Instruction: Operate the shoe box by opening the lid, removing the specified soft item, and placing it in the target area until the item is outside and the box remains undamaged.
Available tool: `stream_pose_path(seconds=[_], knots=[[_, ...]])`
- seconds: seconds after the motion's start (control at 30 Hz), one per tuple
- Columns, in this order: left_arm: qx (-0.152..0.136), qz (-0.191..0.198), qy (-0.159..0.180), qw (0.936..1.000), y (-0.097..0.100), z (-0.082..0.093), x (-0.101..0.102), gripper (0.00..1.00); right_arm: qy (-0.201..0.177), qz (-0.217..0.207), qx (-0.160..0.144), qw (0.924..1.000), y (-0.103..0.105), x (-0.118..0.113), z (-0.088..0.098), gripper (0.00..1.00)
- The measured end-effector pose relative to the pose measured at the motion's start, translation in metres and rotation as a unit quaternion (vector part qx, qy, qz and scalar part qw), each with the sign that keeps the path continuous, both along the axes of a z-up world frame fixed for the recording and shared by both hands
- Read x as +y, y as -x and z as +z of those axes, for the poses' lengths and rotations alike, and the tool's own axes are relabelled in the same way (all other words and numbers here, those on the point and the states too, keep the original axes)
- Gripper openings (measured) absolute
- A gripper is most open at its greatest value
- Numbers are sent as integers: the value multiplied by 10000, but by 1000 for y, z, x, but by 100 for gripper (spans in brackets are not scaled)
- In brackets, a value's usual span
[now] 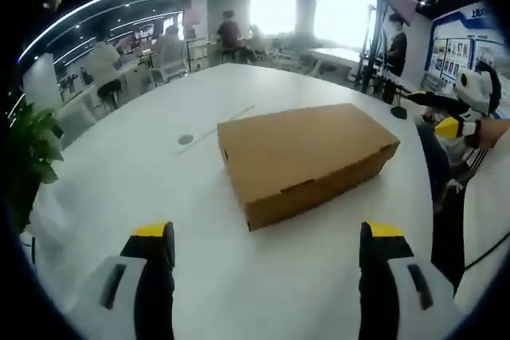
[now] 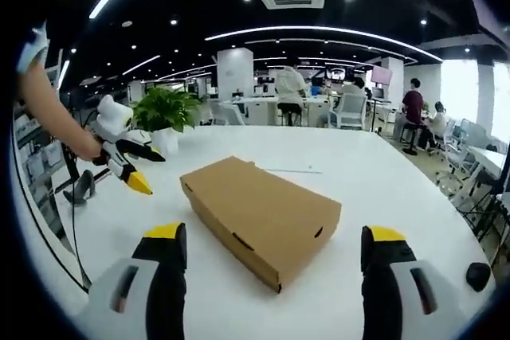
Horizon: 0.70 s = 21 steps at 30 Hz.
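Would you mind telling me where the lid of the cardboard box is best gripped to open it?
Probably at the lid's front flap, along the long side with the two tuck slots. The box lies flat and closed on the table, so come in low from that side and lift the edge upward.

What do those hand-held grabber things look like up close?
Each gripper, left and right, has two chunky jaws: pale grey-white shells with black inner faces, a dark slot on the side and bright yellow tips. Seen from across the table, the body is white and black, with a dark cable hanging below it.
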<state>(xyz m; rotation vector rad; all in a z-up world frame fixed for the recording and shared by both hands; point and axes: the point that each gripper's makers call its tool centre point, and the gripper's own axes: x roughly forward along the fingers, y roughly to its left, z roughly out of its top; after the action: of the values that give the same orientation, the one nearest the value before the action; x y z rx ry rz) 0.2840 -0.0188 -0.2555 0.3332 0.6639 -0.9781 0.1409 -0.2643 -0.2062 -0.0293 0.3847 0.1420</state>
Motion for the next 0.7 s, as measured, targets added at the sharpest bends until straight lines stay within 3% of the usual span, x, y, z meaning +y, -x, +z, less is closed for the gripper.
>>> stream_pose_path(seconds=[0.17,0.27,0.43,0.5,0.57,0.63,0.7], knots=[[-61,-37,-72,9999,-18,5,5,99,359,110,213,9991,1,0,-6,91],[-43,40,-26,10000,-22,6,7,99,826,188,583,9947,9,-4,-20,85],[-72,-178,-164,9997,-23,7,8,99,788,163,596,9950,12,-4,-19,85],[-42,-292,-183,9994,-22,7,8,99,612,-2,536,9967,13,-9,-19,87],[70,-558,-432,9975,-16,1,12,99,357,-69,571,9977,14,-8,-20,91],[7,-676,-524,9963,-17,-2,11,99,185,-68,306,9993,10,-5,-11,94],[60,-699,-490,9963,-16,-2,7,99,105,-109,279,9995,10,-3,-10,95]])
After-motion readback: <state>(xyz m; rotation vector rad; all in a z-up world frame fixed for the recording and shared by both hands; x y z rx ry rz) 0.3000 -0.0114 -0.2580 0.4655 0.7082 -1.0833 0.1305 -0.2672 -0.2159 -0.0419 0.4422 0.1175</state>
